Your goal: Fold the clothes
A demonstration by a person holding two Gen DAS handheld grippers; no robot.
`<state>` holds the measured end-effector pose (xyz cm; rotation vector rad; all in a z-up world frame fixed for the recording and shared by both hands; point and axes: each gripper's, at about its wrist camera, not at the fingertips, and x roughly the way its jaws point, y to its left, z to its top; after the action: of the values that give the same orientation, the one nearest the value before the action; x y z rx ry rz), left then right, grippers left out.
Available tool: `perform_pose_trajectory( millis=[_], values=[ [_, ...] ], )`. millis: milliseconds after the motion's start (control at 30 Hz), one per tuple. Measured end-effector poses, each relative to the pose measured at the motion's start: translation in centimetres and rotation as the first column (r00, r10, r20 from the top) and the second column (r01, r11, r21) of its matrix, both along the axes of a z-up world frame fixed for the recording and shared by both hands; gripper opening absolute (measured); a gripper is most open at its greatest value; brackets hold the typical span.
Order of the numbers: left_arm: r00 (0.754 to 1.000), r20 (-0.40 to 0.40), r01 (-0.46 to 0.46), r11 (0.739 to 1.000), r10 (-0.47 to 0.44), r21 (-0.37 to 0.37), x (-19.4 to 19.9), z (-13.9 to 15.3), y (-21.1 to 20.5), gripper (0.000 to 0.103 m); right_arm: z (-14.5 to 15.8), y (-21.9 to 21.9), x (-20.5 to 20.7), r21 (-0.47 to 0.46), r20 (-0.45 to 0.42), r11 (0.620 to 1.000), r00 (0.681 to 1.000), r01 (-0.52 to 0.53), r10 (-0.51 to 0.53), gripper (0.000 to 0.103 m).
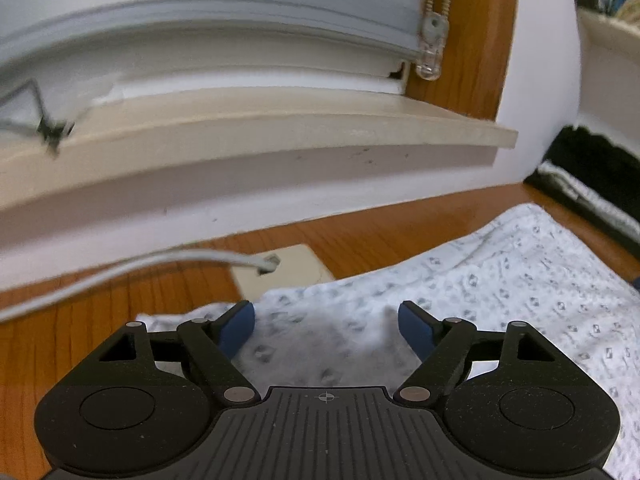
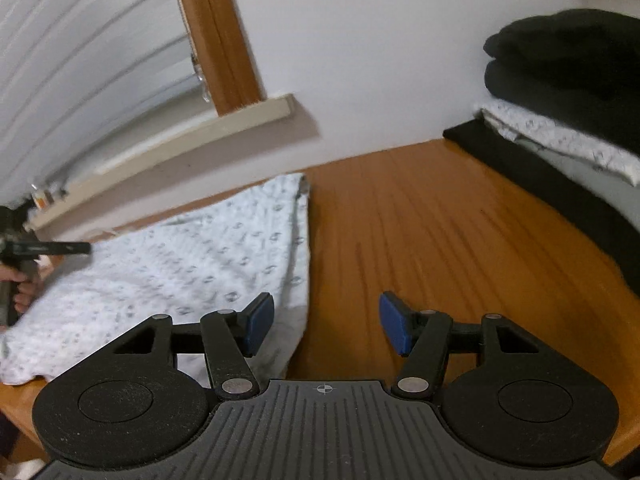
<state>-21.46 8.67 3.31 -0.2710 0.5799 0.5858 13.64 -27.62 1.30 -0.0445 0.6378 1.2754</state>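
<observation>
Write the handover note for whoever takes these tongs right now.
Left tongs: open, empty, over the near edge of the white patterned garment.
Right tongs: open, empty, over the garment's right edge and bare wooden tabletop.
The garment lies spread on the tabletop below the windowsill.
Done: a stack of folded clothes sits at the far right.
Left: fold this garment, then add it to the stack.

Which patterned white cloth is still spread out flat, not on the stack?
The patterned cloth lying on the wooden table by the window; the other sits folded in the pile, under black clothes.
</observation>
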Motion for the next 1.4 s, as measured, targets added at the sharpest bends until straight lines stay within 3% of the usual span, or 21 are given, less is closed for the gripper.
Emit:
perform_pose_trajectory(
  millis=[133, 233, 400, 567, 700, 867, 967, 1233, 1400],
  values=[
    [0.995, 0.024, 0.100, 0.995, -0.100, 0.007, 4.5, 2.6, -3.2, 0.076, 0.3, -0.6, -1.0, 0.042, 0.003, 0.999, 1.000, -0.015, 0.014, 0.059],
    [0.978, 0.013, 0.207, 0.978, -0.207, -0.007, 10.5, 3.8, -6.0, 0.077, 0.3, -0.8, -2.0, 0.057, 0.033, 0.998, 0.999, -0.022, 0.021, 0.060],
    [0.948, -0.062, 0.308, 0.949, -0.312, -0.067, 22.3, 2.4, -9.7, 0.078, -0.5, -0.8, -2.7, 0.071, 0.033, 0.997, 0.999, -0.025, 0.023, 0.060],
    [0.933, -0.184, 0.294, 0.951, -0.308, -0.100, 30.3, -1.0, -11.5, 0.079, -0.7, -0.7, -4.0, 0.037, 0.134, 0.998, 0.990, -0.045, 0.039, 0.061],
    [0.928, -0.212, 0.280, 0.949, -0.305, -0.142, 33.3, -2.3, -11.9, 0.079, -1.0, -0.9, -4.5, 0.030, 0.185, 0.998, 0.981, -0.062, 0.055, 0.062],
    [0.922, -0.278, 0.252, 0.962, -0.271, -0.103, 34.7, -3.0, -12.2, 0.081, -1.5, -1.2, -4.6, 0.050, 0.207, 0.997, 0.977, -0.064, 0.053, 0.064],
    [0.927, -0.282, 0.230, 0.969, -0.246, -0.090, 34.8, -3.0, -12.5, 0.083, -1.7, -1.2, -5.0, 0.053, 0.225, 0.996, 0.973, -0.069, 0.055, 0.066],
    [0.948, -0.238, 0.182, 0.973, -0.212, -0.141, 34.9, -2.5, -11.8, 0.084, -2.0, -1.1, -5.6, 0.044, 0.256, 0.997, 0.965, -0.067, 0.054, 0.067],
    [0.931, -0.290, 0.225, 0.974, -0.221, -0.020, 35.0, -3.3, -13.5, 0.085, -2.2, -1.1, -5.8, 0.043, 0.265, 0.997, 0.963, -0.067, 0.053, 0.069]
  ],
)
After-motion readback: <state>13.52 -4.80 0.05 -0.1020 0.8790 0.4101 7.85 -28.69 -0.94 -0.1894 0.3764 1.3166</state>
